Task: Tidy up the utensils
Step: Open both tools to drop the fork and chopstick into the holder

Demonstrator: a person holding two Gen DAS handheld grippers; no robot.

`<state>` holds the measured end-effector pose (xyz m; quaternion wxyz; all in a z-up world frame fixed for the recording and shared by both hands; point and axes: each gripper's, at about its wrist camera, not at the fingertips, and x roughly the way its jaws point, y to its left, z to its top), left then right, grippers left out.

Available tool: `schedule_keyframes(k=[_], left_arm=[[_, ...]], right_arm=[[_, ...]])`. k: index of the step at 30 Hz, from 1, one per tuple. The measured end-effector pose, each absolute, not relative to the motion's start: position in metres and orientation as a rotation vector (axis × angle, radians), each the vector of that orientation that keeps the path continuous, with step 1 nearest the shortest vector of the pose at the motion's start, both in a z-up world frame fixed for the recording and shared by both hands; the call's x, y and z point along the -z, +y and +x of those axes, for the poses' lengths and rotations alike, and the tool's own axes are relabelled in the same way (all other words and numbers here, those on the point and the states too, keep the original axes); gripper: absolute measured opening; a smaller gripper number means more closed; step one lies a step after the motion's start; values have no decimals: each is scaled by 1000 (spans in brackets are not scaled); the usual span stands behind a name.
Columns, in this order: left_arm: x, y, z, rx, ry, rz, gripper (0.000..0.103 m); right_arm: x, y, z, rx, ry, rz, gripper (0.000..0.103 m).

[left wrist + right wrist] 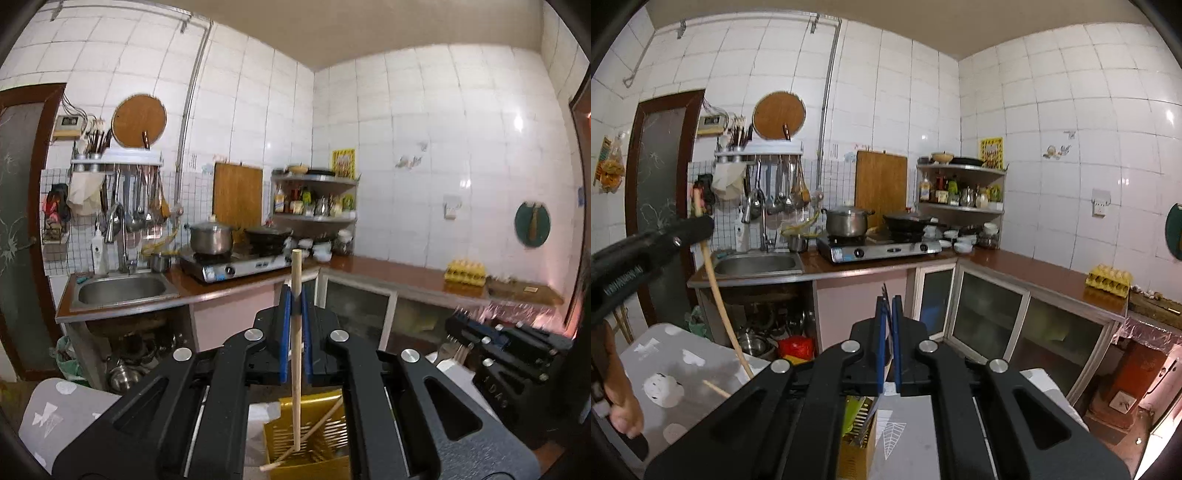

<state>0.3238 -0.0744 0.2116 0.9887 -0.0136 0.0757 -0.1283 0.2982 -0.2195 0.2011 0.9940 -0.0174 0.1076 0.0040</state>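
Note:
My left gripper point(296, 301) is shut on a wooden chopstick point(295, 350) and holds it upright; its lower end reaches into a gold slotted utensil holder point(314, 435) below the jaws. A second chopstick point(317, 432) leans inside that holder. My right gripper point(888, 301) is shut on a thin metal utensil point(871, 417) whose lower part hangs over the gold holder point(857, 446), next to a green item point(851, 413). The left gripper point(696, 225) and its chopstick point(718, 295) also show at the left of the right wrist view.
A grey patterned table top point(672, 373) lies under the holder. Behind are a sink point(122, 288), a gas stove point(236, 266) with a pot point(210, 236) and a wok, a corner shelf point(314, 195), and an egg tray point(465, 275) on the brown counter.

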Motion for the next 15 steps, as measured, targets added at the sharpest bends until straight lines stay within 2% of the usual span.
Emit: schedule_keyframes(k=[6,10,12,13,14,15], left_arm=[[-141,-79,371,245,315,-18,5],[-122,-74,374,249,381,-21,6],[-126,-70,367,242,383,-24,35],[-133,-65,359,225,365,-31,69],[-141,-61,351,207,336,-33,82],[-148,-57,343,197,312,-31,82]], right_arm=[[-151,-219,336,-18,354,-23,4],[-131,-220,342,-17,443,-8,5],[-131,-221,340,9,459,-5,26],[-133,-224,335,22,456,7,60],[-137,-227,328,34,439,20,68],[-139,-229,324,44,432,25,68]])
